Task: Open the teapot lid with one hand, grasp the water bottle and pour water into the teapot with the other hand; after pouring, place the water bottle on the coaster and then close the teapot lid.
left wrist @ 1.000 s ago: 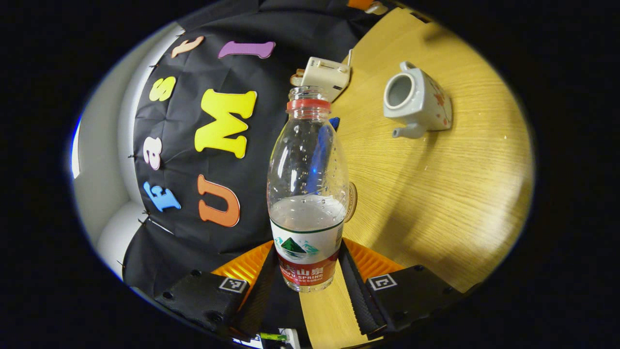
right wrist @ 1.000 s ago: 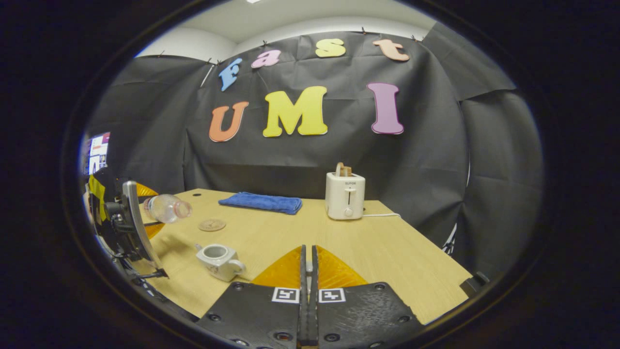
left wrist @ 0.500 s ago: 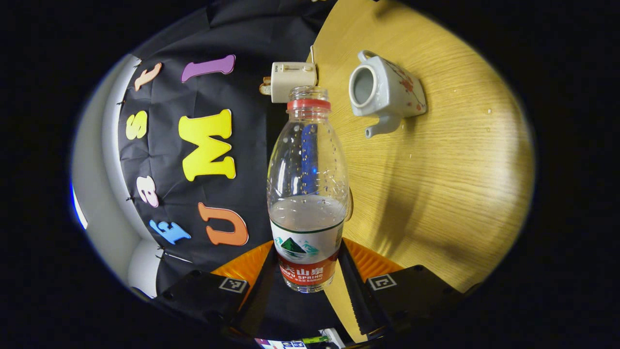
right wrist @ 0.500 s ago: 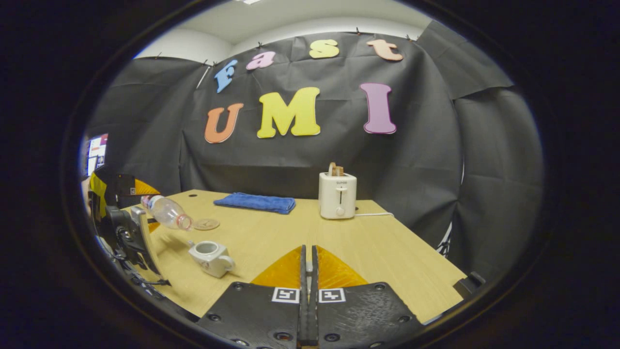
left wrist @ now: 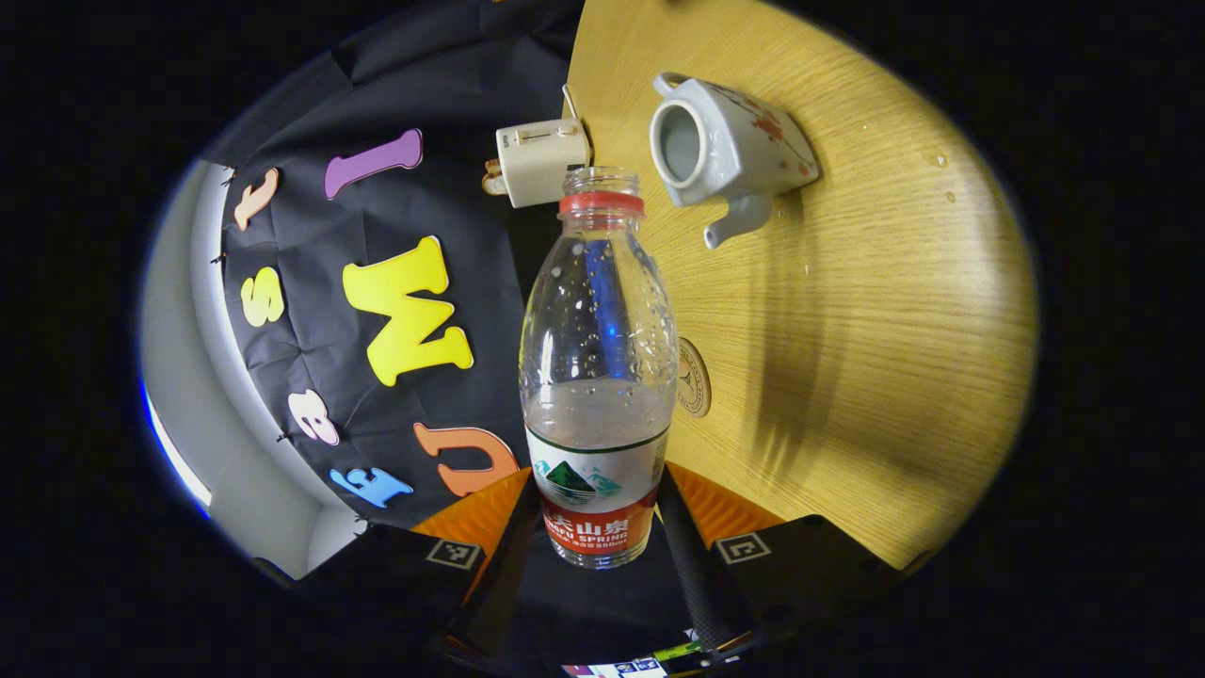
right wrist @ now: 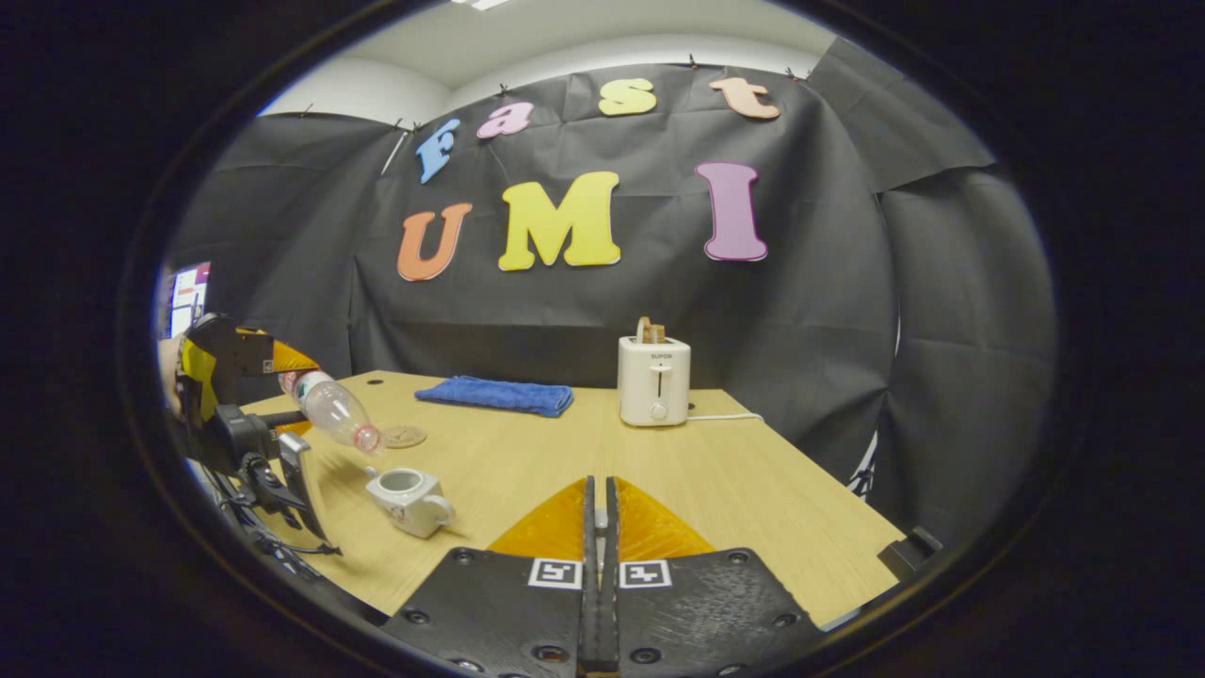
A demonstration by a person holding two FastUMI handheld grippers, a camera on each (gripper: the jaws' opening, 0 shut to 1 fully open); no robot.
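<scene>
bottle (left wrist: 598, 377) clamped by left gripper (left wrist: 595, 551), tilted for pouring | teapot (left wrist: 720, 151) lidless at 1 o'clock | right gripper (right wrist: 598, 584) fully closed, lid unseen

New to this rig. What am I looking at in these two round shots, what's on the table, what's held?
No robot: a person holds a hand-held gripper in each hand, each with a fisheye camera looking along its fingers. In the left gripper view, the left gripper grips an uncapped bottle, tipped toward the lidless teapot. In the right gripper view, the right gripper has its fingers together with nothing visible between them. On the table: teapot, coaster, blue towel, toaster.
</scene>
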